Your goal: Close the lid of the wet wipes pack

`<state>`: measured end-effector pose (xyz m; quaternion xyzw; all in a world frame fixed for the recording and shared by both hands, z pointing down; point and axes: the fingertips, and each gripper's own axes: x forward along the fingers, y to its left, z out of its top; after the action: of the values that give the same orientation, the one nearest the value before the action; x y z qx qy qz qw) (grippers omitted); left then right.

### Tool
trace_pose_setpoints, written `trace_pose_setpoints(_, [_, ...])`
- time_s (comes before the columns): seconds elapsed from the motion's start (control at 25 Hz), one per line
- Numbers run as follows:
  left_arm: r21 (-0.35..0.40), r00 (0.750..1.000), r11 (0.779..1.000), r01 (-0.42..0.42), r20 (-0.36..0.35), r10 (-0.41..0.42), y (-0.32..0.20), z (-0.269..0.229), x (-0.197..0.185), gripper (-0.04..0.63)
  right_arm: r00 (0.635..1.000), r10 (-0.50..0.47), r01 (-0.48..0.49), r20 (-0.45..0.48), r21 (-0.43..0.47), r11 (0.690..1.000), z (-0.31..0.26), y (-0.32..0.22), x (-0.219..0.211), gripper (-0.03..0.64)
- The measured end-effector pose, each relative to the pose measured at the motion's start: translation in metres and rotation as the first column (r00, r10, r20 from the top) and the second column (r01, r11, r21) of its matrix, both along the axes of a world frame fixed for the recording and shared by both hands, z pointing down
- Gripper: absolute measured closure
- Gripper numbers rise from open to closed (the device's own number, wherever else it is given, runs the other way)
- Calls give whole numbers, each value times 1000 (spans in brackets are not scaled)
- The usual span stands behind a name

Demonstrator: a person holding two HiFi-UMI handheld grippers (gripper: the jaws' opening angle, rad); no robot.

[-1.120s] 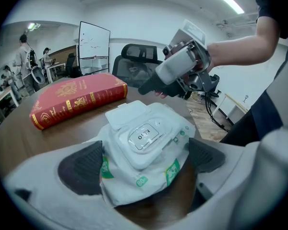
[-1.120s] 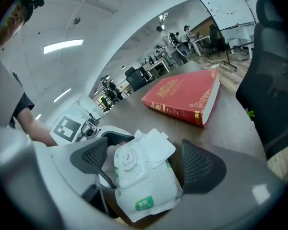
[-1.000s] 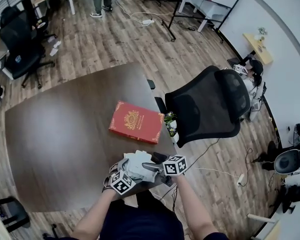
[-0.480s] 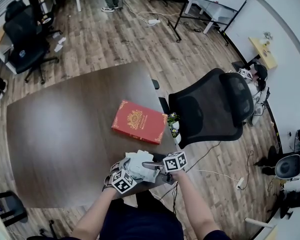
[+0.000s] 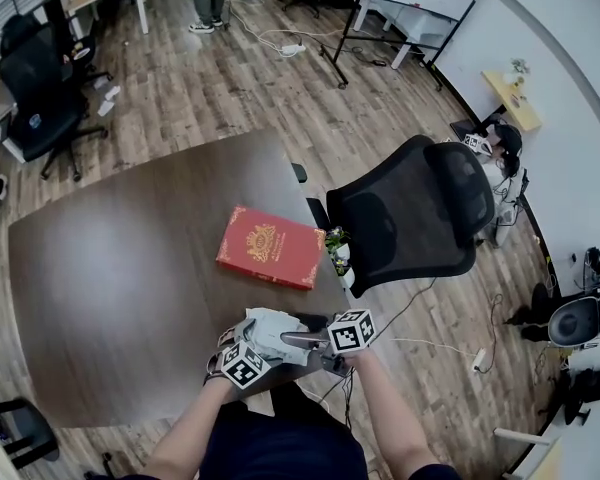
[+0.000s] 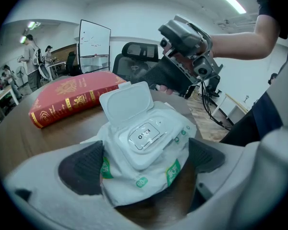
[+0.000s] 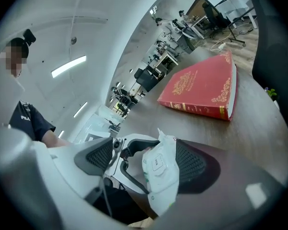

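Observation:
The white wet wipes pack (image 6: 149, 147) lies on the dark table (image 5: 120, 268) at its near edge, with its lid flap (image 6: 127, 102) standing up open. My left gripper (image 6: 146, 162) is shut on the pack, one pad on each side. My right gripper (image 6: 175, 75) hovers just behind the raised flap, and its jaws are closing with nothing pressed between them. In the right gripper view the pack (image 7: 161, 169) shows edge-on between the pads of that gripper (image 7: 144, 162), lying beyond them. From the head view both grippers meet over the pack (image 5: 270, 330).
A red hardcover book (image 5: 272, 246) lies flat on the table beyond the pack. A black mesh office chair (image 5: 410, 218) stands at the table's right edge, with a small potted plant (image 5: 338, 246) by the corner. More chairs and desks stand far off.
My right gripper has lifted a little beside the pack. The left gripper and the pack have stayed put, and the flap is still up.

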<state>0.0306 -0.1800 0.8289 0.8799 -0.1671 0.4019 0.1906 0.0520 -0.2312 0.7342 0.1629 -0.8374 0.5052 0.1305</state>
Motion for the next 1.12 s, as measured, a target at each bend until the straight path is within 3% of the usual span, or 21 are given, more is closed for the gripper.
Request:
trace_pose_setpoints(0.4, [4, 1000, 1000, -7, -3, 7, 0, 2, 0, 47, 997, -70, 70, 20, -6, 997, -10, 29, -15, 231])
trace_pose_setpoints(0.64, [7, 1000, 1000, -25, -2, 25, 1, 3, -1, 46, 994, -101, 99, -51, -30, 995, 9, 42, -21, 239])
trace_pose_setpoints(0.88, [14, 999, 999, -46, 0, 46, 3, 2, -3, 46, 986, -9, 1, -166, -45, 999, 24, 37, -11, 278])
trace_pose_setpoints(1.12, [18, 998, 998, -57, 3, 57, 3, 3, -4, 46, 942, 150, -162, -299, -16, 987, 41, 27, 5, 298])
